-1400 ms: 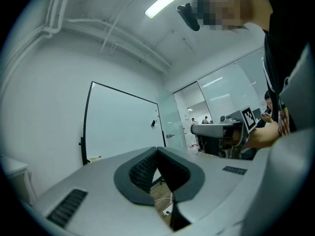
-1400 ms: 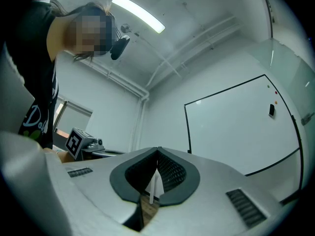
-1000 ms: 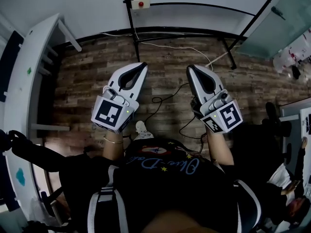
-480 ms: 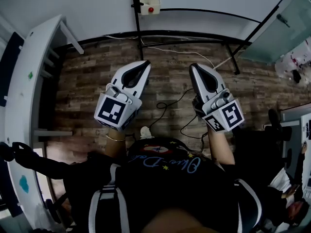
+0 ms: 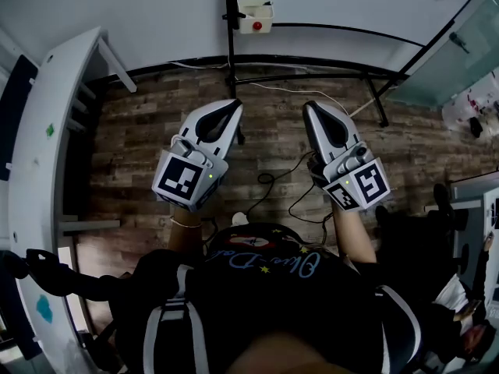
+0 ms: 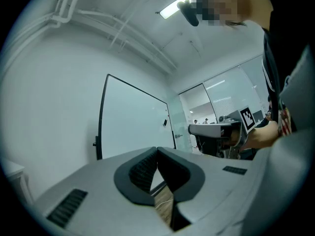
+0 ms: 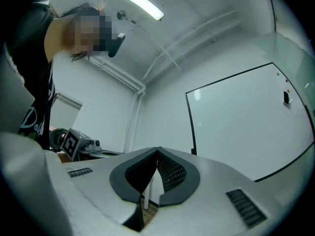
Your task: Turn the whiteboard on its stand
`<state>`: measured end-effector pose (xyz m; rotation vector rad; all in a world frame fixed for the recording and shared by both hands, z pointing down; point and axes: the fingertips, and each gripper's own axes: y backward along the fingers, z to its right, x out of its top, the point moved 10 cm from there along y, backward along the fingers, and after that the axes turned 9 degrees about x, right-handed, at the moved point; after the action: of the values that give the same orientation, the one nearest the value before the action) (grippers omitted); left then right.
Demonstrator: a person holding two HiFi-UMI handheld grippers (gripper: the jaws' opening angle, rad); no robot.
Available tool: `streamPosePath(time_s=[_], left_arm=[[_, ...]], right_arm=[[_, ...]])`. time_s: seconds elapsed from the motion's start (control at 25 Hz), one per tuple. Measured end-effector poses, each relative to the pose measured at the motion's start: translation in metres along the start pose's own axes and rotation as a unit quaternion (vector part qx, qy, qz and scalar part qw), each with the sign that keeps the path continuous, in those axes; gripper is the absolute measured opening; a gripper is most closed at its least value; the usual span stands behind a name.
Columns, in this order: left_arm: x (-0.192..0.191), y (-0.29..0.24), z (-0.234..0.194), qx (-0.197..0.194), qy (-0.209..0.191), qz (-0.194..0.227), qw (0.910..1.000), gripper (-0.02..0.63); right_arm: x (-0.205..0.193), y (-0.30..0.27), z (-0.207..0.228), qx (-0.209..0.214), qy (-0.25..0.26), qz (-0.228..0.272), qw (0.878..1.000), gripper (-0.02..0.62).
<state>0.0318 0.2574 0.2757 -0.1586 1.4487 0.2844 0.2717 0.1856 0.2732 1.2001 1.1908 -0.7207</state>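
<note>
Whiteboard (image 5: 343,2) stands upright on its black-framed stand (image 5: 312,75) at 12 to 1 o'clock in the head view, across the wood floor (image 5: 140,131) from the person. The left gripper view shows it at about 10 o'clock, and the right gripper view at 2 to 3 o'clock.

Left gripper (image 5: 233,104): jaws closed tip to tip, nothing between them. It is held in the air at 10 o'clock of the person's chest, well apart from the board.

Right gripper (image 5: 309,106): jaws likewise together and empty, at 1 o'clock of the chest, also clear of the board.

Progress: judged as not started. Neither tool touches the frame. Left to do: close the gap, take a frame edge, and swing the board round on its stand.

Note: loose cable (image 5: 269,179) on the floor between the person and the stand is a possible snag.
</note>
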Motion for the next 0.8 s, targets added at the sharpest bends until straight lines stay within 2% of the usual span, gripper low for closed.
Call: streamPosePath(time_s=[0.32,0.48,0.8], left_arm=[[-0.011,0.003,-0.048,0.003,0.005,-0.009,0.9999,0.005],[-0.017,0.002,-0.059,-0.007,0.016,-0.008,0.9998,0.005],[-0.020,-0.003,-0.075,-0.011,0.009,0.008,0.9999,0.005]], right_arm=[[-0.013,-0.043,-0.005,-0.004,-0.002,-0.003,1.000,0.023],[-0.017,-0.055,-0.007,-0.007,-0.001,-0.012,1.000,0.023],[-0.013,-0.074,0.004,-0.007,0.007,-0.009,1.000,0.023]])
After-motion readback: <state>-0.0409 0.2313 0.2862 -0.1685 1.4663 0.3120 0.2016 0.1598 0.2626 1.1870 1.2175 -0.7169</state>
